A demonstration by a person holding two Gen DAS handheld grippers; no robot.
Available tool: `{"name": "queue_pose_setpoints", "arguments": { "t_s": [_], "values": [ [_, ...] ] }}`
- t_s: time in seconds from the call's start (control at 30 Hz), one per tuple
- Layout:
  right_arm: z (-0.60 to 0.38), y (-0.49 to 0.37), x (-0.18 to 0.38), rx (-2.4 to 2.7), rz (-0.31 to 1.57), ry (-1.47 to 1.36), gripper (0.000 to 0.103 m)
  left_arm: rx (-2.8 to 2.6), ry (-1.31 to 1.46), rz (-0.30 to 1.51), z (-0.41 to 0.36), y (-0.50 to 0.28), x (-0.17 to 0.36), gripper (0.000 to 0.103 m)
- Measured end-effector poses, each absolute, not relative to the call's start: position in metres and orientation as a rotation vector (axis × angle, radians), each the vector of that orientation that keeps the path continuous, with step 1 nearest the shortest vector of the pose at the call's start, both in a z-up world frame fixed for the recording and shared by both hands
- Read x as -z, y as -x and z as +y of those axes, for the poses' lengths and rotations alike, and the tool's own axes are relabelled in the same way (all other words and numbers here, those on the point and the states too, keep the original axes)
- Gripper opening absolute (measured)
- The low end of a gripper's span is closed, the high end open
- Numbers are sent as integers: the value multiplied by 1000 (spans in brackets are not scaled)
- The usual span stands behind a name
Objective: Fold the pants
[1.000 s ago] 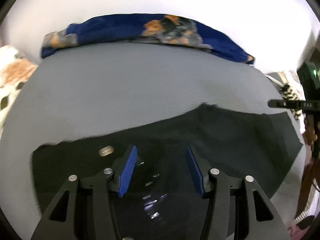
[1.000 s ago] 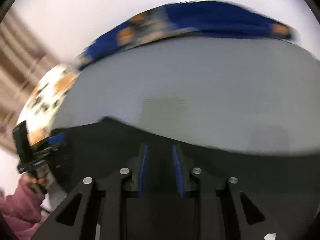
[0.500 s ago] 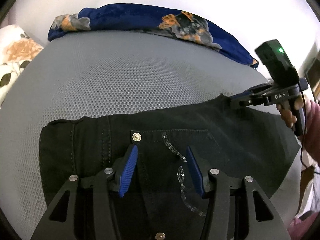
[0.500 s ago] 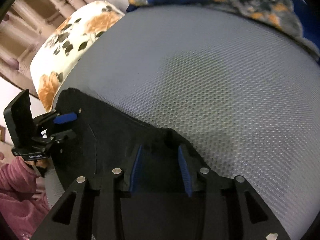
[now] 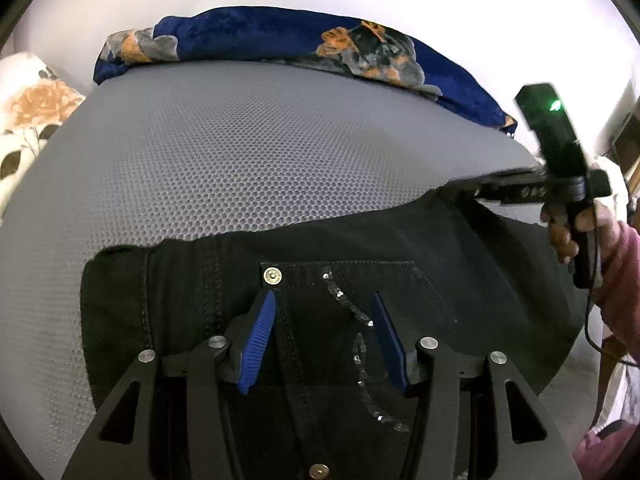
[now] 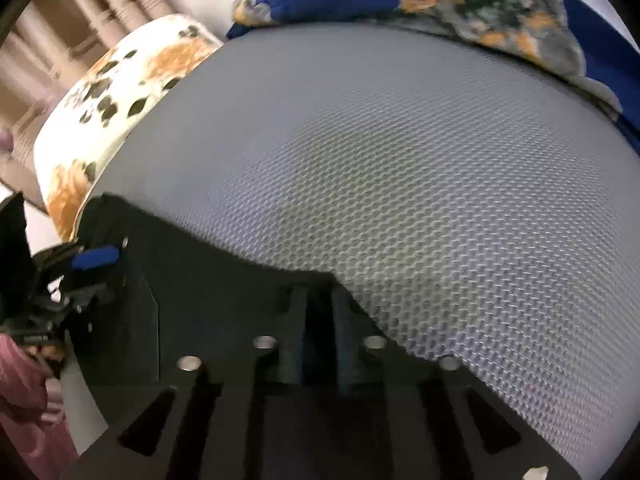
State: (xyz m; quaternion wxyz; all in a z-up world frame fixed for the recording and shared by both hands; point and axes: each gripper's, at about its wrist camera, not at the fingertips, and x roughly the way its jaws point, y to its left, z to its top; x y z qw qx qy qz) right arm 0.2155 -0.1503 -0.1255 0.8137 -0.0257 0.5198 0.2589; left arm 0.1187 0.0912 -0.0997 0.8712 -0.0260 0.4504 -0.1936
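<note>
Grey mesh bed [image 5: 256,152] bears black pants [image 5: 460,280], blue floral blanket [image 5: 280,36].

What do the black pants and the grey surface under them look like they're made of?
Black pants: likely denim or heavy cotton twill, matte, with visible stitched seams, metal rivets and a sequin trim on the pocket.
Grey surface: apparently a mesh fabric cover, dull finish, with a regular honeycomb hole pattern; whether it's soft underneath can't be told.

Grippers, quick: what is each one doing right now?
Left gripper: open over the black pants, gripping nothing.
Right gripper: closing at the pants' edge; a grip cannot be told.
</note>
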Motion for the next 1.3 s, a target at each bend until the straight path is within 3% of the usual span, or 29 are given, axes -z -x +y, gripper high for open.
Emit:
{"name": "queue_pose_setpoints", "arguments": {
  "t_s": [0.23, 0.63, 0.87, 0.97, 1.3],
  "values": [
    [-211, -169, 77, -437, 947, -93, 33, 546, -6, 862, 38, -113, 72, 54],
    [-287, -112, 133, -277, 1025, -292, 33, 699, -18, 955, -80, -166, 104, 54],
    [-392, -96, 128, -117, 980, -388, 28, 671, 14, 1001, -84, -183, 117, 54],
    [-439, -85, 123, -40, 972, -402, 32, 644, 5, 995, -90, -183, 115, 54],
    [-611, -9, 109, -27, 985, -646, 32, 607, -8, 1016, -80, -146, 97, 54]
  ]
}}
